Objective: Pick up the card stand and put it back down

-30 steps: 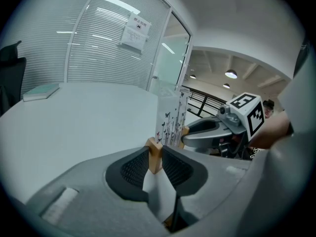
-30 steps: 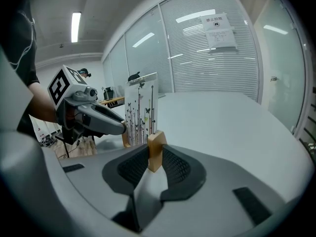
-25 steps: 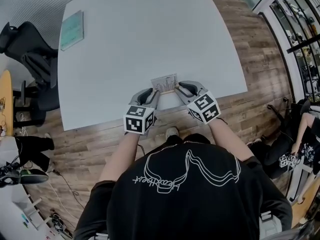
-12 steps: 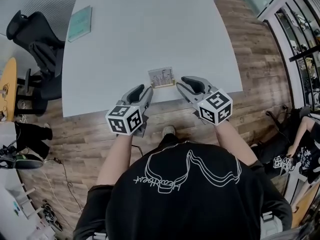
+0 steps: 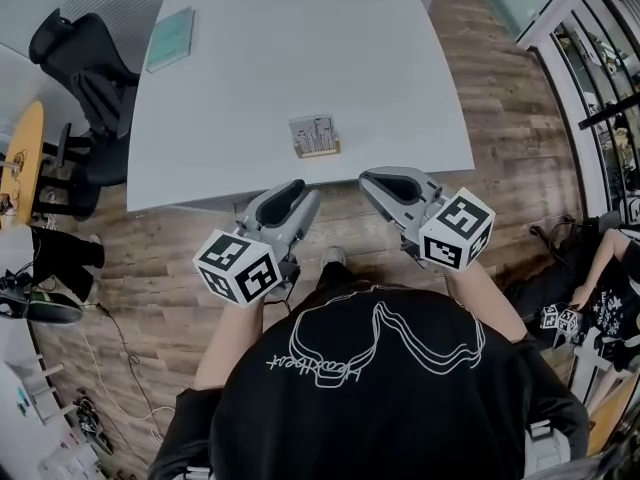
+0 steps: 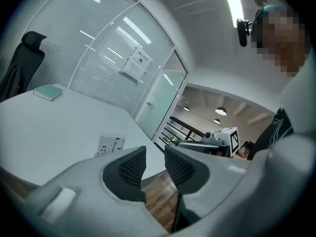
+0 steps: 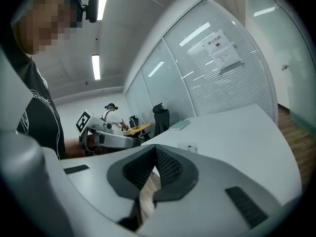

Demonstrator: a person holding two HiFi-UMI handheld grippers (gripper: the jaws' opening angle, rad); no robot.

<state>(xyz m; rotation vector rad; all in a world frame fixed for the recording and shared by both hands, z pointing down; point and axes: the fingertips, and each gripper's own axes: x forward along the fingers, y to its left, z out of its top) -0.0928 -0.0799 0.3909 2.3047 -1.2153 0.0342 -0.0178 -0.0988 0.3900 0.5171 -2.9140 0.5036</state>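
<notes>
Card stand (image 5: 314, 136) sitting freed near table (image 5: 300, 38) edge, so hovering clear: left gripper (image 6: 155, 157) gaping empty, jaws just been opening; right gripper (image 7: 154, 154) pinching together on nothing.

The person wears a black short-sleeved T-shirt (image 5: 370, 388) with a white line graphic (image 5: 375, 343) printed on it. The left gripper (image 5: 298, 192) and right gripper (image 5: 378, 180) have grey moulded housings and dark ribbed pads (image 6: 129, 166). Each carries a white cube (image 5: 237, 266) bearing black square markers.

Camera setup
Head camera is looking steeply down; both gripper cameras are facing the card stand (image 5: 314, 135) at twelve o'clock.
</notes>
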